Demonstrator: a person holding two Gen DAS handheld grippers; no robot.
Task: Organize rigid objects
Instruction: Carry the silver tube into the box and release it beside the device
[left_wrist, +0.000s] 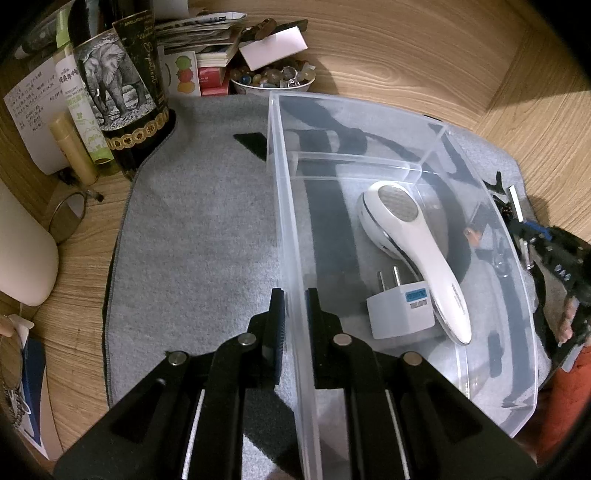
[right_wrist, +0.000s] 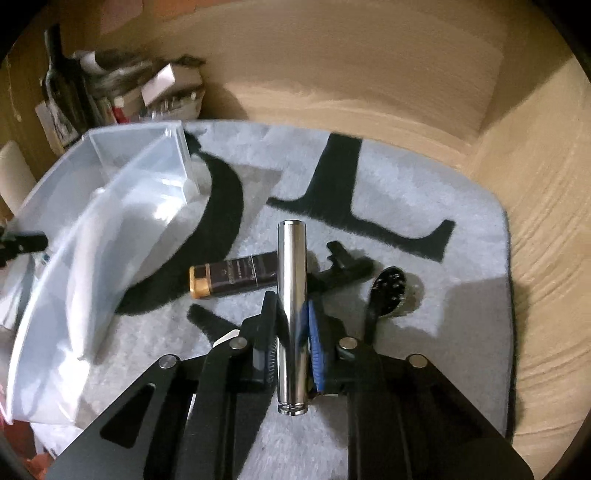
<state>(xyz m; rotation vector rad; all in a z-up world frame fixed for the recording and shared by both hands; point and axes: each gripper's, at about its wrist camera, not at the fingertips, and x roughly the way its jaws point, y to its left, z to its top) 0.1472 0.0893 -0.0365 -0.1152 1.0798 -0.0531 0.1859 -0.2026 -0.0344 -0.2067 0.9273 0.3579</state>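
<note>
Wood-grain tabletop (left_wrist: 424, 48), covered by a grey felt mat (left_wrist: 199, 236) with black letter shapes; clutter (books, a dark bottle with an elephant label (left_wrist: 118, 96), a bowl of pebbles (left_wrist: 273, 79)) sits at the table's far left corner.

Clear plastic bin (left_wrist: 291, 229), rigid and thin-walled with an inner divider, rests on the mat's left part. Inside it lie a glossy white handheld device (left_wrist: 417, 251) and, touching it, a white plug adapter (left_wrist: 400, 310).

Left gripper (left_wrist: 294, 302): fingers pressed together on the bin's left wall.

Right gripper (right_wrist: 293, 314): pinching a polished metal cylinder (right_wrist: 292, 295) (mirror-smooth, held lengthwise) over the mat's middle. Beyond it on the mat lie a brown-and-gold tube (right_wrist: 232, 278), a black clip (right_wrist: 345, 260) and a black perforated spoon-shaped piece (right_wrist: 388, 291).
</note>
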